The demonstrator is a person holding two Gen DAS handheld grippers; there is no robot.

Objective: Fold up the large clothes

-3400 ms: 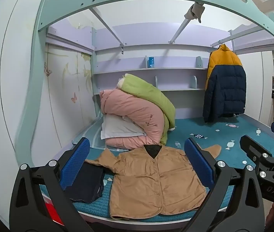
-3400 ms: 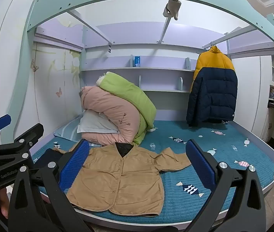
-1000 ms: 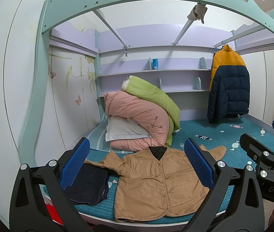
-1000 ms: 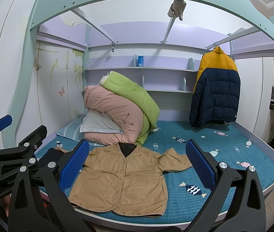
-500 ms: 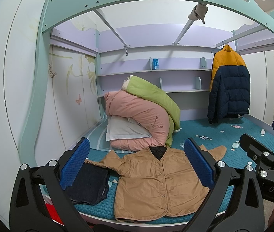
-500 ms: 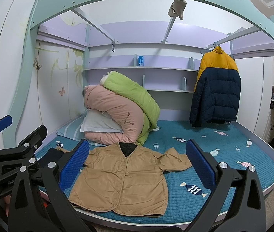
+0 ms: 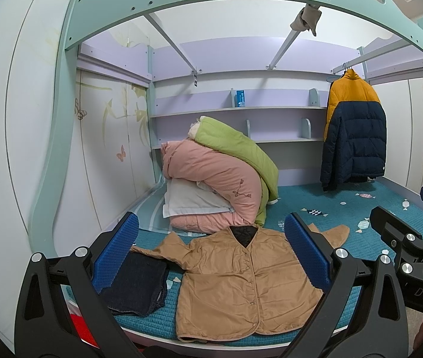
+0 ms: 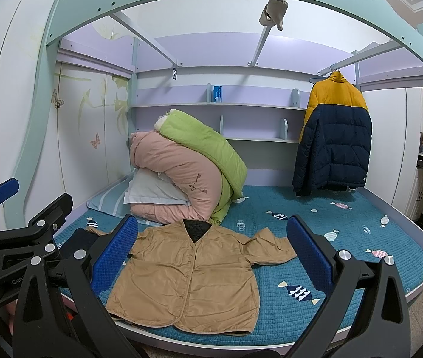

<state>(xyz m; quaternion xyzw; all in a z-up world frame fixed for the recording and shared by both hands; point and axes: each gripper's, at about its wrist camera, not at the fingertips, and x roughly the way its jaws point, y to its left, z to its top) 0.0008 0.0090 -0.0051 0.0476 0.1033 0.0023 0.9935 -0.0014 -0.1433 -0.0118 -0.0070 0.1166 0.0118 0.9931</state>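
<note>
Judging by its creases, the tan quilted button-front jacket [image 7: 235, 274] looks light, limp and slightly slippery. I'd pinch a sleeve cuff or shoulder seam; my left gripper [image 7: 211, 253] and right gripper [image 8: 211, 256] hang wide open, empty.

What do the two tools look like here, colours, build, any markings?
Both match: left tool and right tool have black skeletal frames with triangular cut-outs, silver round bolts, and two flat fingers faced with blue textured pads. In the left view, the right tool's body carries white letters "DAS"; in the right view, the left tool's body reads "Gen", the rest hidden. No cables or sleeves visible.
</note>
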